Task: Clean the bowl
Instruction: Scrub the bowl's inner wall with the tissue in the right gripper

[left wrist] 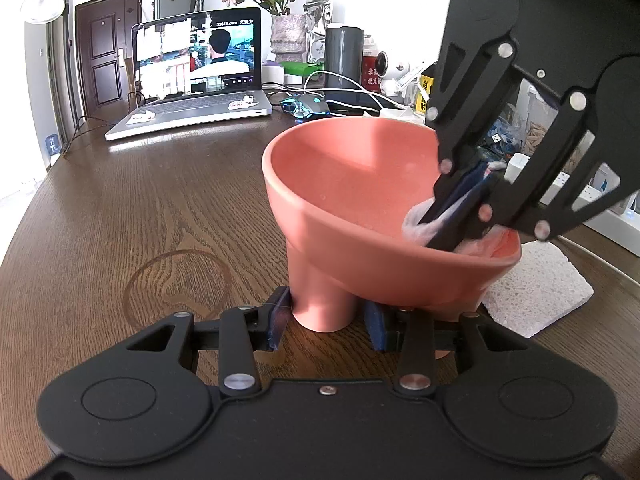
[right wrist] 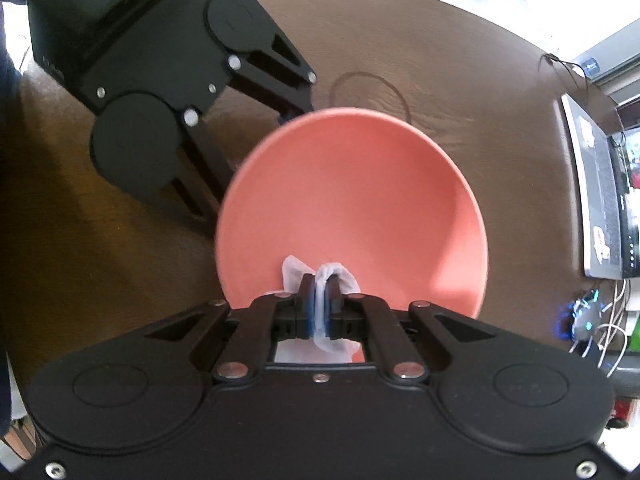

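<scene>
**Bowl on its foot, wiped from inside**

Bowl (left wrist: 360, 200): a salmon-pink bowl with a wide flaring cup on a narrow cylindrical foot, standing on the wooden tabletop (left wrist: 140, 220) in front of a laptop (left wrist: 192, 72). By its look it is rigid and smooth-walled, probably plastic or glazed ware, light, and top-heavy; the best hold is judged to be low, at the foot, where a sideways push from wiping cannot tip it. Left: the left gripper (left wrist: 326, 320) lies low at the tabletop, its blue-padded fingers (left wrist: 278, 320) clenched on either side of the foot. Right: the right gripper (right wrist: 320, 308) points steeply down into the cup, fingers pinched on a white cloth (right wrist: 334, 276) that rests against the near inner wall by the rim. Contents: nothing shows inside the bowl except the cloth; no liquid or residue can be made out. A white sponge (left wrist: 536, 284) lies on the tabletop just right of the bowl.
</scene>
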